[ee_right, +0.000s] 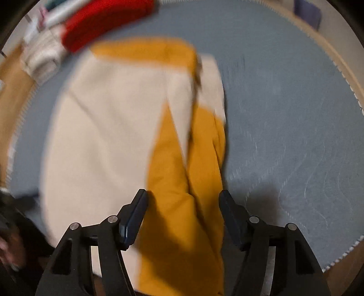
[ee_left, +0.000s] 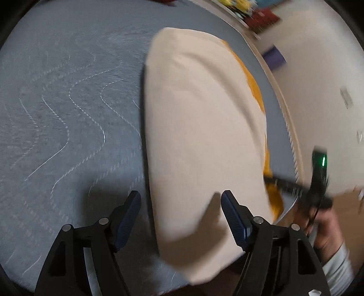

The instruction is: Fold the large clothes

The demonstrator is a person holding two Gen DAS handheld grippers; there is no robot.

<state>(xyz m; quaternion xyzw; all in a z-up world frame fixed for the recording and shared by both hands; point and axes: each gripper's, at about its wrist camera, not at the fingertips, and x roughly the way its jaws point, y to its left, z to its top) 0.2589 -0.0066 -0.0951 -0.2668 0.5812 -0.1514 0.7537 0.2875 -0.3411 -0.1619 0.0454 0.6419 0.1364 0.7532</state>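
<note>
A cream and mustard-yellow garment (ee_left: pixel 200 118) lies folded lengthwise on a blue-grey quilted surface (ee_left: pixel 68 102). In the left wrist view my left gripper (ee_left: pixel 180 200) hovers open over the garment's near left edge, with nothing pressed between its blue pads. The other gripper (ee_left: pixel 318 179) and the hand that holds it show at the right of that view. In the right wrist view my right gripper (ee_right: pixel 183 198) stands open above the mustard fold (ee_right: pixel 182 182) of the garment (ee_right: pixel 109 136). The cloth lies below the fingers, loose.
Red cloth (ee_right: pixel 107 22) and white folded textiles (ee_right: pixel 43 57) sit at the far left of the quilted surface (ee_right: pixel 284 113). Colourful items (ee_left: pixel 250 11) and a purple object (ee_left: pixel 274 58) lie beyond its far edge. A pale floor (ee_left: pixel 318 79) borders the right side.
</note>
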